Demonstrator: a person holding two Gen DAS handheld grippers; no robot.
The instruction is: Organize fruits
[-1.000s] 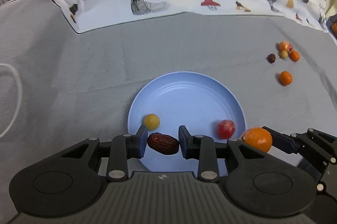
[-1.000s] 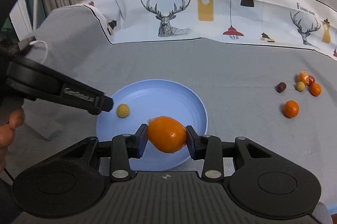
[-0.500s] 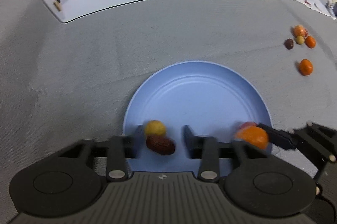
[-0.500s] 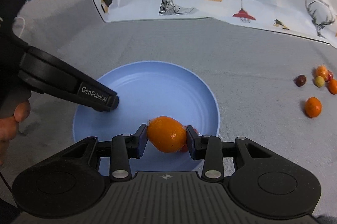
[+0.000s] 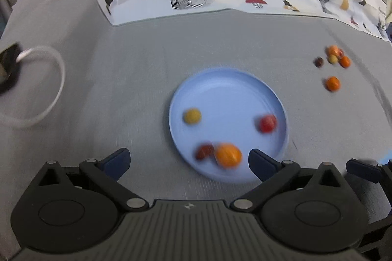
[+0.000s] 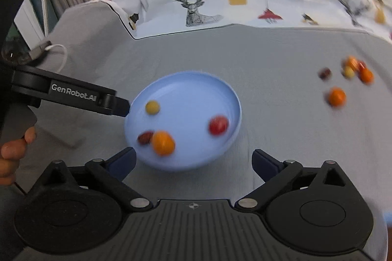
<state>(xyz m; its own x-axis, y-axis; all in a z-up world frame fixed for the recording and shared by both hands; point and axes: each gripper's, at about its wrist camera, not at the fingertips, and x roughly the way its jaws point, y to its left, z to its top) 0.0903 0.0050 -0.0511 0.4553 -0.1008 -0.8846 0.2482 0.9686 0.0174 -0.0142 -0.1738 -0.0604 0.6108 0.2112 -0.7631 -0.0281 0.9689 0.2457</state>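
Orange fruit [image 5: 228,155] lies on the blue plate [image 5: 230,87], touching a brown date [image 5: 204,151], just beyond both claws. The left claw [image 5: 188,161] and right claw [image 6: 193,160] are opening, released, nothing between them. More fruits [image 6: 348,79] sit well apart on the grey worktop [image 5: 147,65].

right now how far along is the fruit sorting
Partly done. Four fruits sit on the blue plate: a yellow one, a red one, a dark date and an orange. Nothing is in hand: the left hand-held gripper and right hand-held gripper are both opening, with nothing between the fingers. Left: five loose fruits on the grey cloth to the plate's right.
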